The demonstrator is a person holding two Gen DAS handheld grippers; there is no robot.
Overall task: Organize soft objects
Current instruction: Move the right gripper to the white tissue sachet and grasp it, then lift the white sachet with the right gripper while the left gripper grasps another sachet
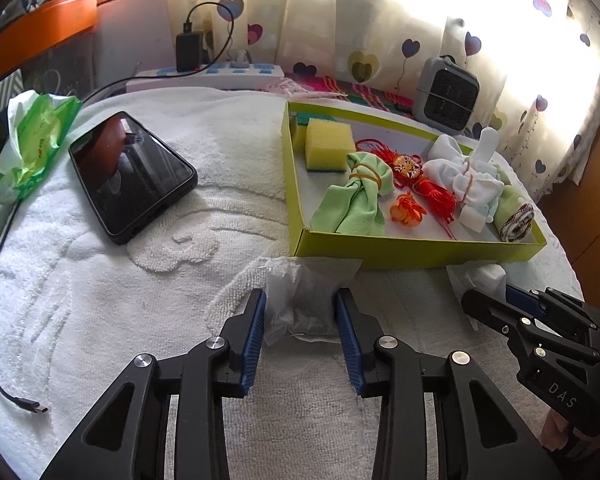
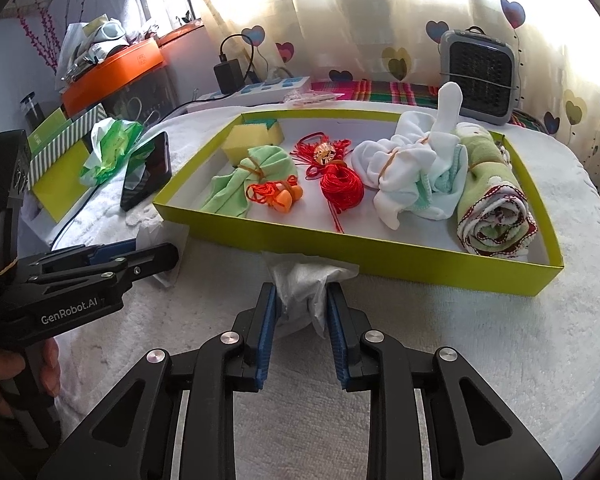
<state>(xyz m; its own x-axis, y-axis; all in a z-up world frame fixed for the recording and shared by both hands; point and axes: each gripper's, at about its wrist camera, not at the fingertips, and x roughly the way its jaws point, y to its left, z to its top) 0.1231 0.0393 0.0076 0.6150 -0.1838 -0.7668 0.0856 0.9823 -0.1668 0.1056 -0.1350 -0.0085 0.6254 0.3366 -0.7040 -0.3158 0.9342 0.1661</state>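
Note:
My left gripper is shut on a thin white sachet with dark filling, lying on the white towel just in front of the lime-green tray. My right gripper is shut on a crumpled white tissue, also against the tray's near wall. Each gripper shows in the other's view: the right gripper at the right, the left gripper at the left. The tray holds a yellow sponge, a banded green cloth, red cord, a white cloth bundle and a rolled green towel.
A black phone lies on the towel left of the tray, with a green tissue pack beyond it. A loose USB cable trails at the near left. A power strip and a small grey heater stand at the back.

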